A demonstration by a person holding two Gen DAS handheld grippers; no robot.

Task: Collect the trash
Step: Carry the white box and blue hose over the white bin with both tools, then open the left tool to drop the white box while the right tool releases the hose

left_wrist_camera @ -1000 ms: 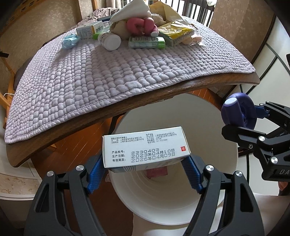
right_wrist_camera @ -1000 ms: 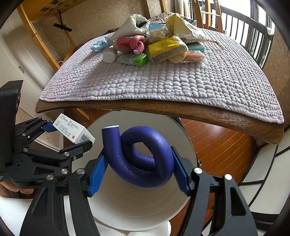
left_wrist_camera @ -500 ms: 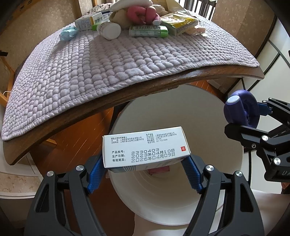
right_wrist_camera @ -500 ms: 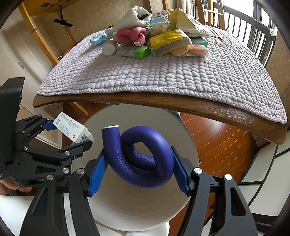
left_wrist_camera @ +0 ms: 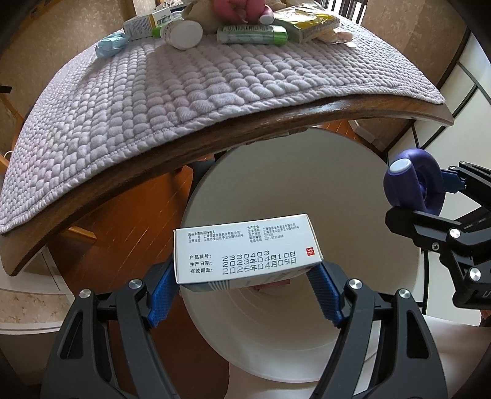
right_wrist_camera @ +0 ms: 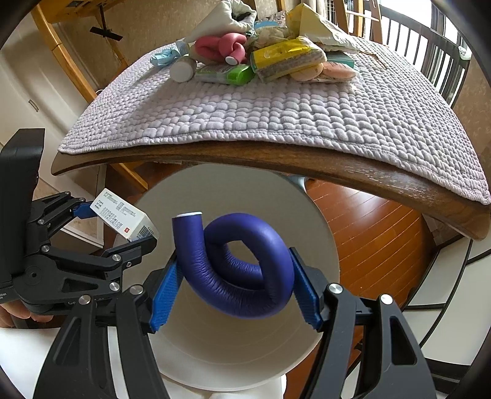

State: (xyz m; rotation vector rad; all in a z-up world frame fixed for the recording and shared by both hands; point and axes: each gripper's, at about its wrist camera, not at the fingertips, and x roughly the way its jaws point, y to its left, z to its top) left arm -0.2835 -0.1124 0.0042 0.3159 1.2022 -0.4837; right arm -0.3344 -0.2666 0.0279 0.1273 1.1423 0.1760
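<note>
One white medicine box (left_wrist_camera: pixel 245 248) is clamped in the left gripper (left_wrist_camera: pixel 242 291), one coiled purple foam roller (right_wrist_camera: pixel 236 264) in the right gripper (right_wrist_camera: pixel 234 291), both over one white bin (left_wrist_camera: pixel 307 331). Far on the mat (left_wrist_camera: pixel 184 92), the trash pile (left_wrist_camera: pixel 214 24) is cut off

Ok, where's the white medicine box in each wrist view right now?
Left wrist: white medicine box at centre, clamped in the left gripper over the white bin.
Right wrist: box at left edge, in the left gripper.
Shared landmark: the white bin under the table edge.
</note>
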